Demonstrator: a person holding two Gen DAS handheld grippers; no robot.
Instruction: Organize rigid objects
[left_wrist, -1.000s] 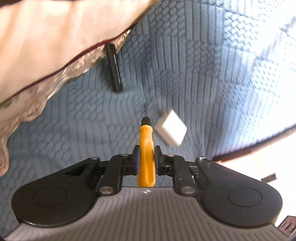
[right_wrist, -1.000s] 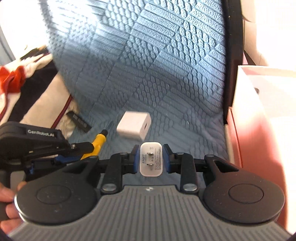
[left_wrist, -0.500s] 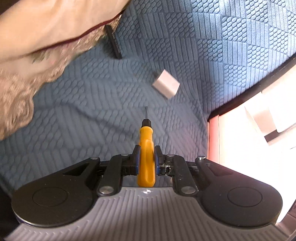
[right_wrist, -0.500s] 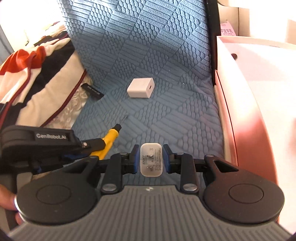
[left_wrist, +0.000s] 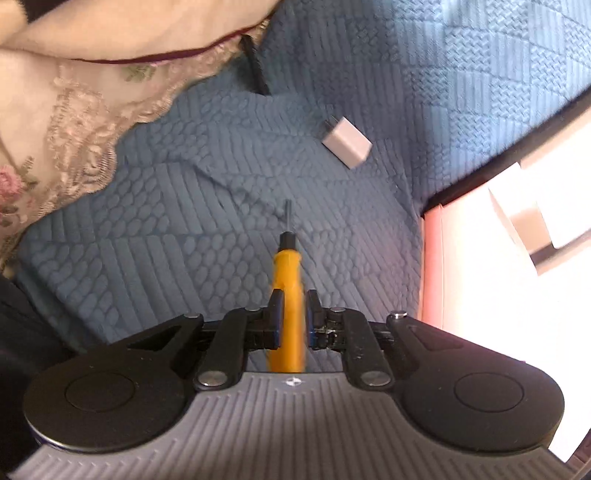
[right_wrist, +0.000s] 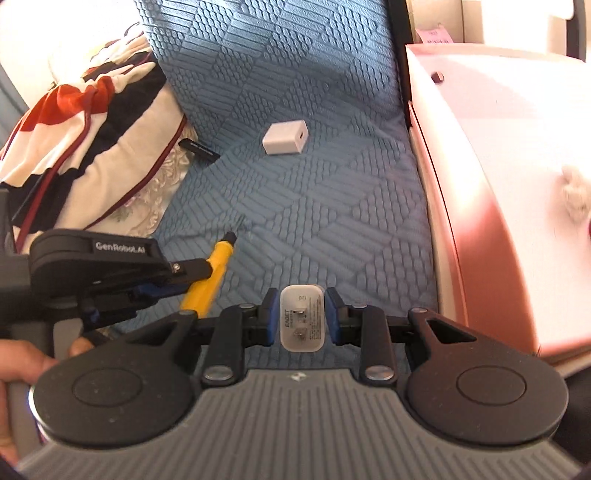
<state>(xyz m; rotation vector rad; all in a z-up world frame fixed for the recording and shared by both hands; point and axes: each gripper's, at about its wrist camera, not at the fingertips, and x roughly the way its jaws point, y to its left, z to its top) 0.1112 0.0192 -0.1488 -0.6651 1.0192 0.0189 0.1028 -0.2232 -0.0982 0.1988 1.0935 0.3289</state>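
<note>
My left gripper (left_wrist: 291, 310) is shut on a yellow screwdriver (left_wrist: 287, 273) with its black tip pointing forward, held above the blue quilted cover (left_wrist: 221, 229). It also shows in the right wrist view (right_wrist: 210, 275). My right gripper (right_wrist: 301, 314) is shut on a white plug adapter (right_wrist: 301, 319), prongs facing the camera. A second white charger cube (right_wrist: 285, 137) lies on the cover ahead; it also shows in the left wrist view (left_wrist: 346, 142). A black stick-shaped object (right_wrist: 199, 149) lies partly under the pillow edge.
A pink-and-white box (right_wrist: 487, 192) stands along the right of the cover; its edge also shows in the left wrist view (left_wrist: 436, 266). A lace-trimmed floral pillow (left_wrist: 74, 110) and striped fabric (right_wrist: 81, 122) lie at the left.
Both grippers have pulled back and risen from the cover, keeping their objects. The charger cube and black stick now look farther away, and the pink box has come into view on the right.
</note>
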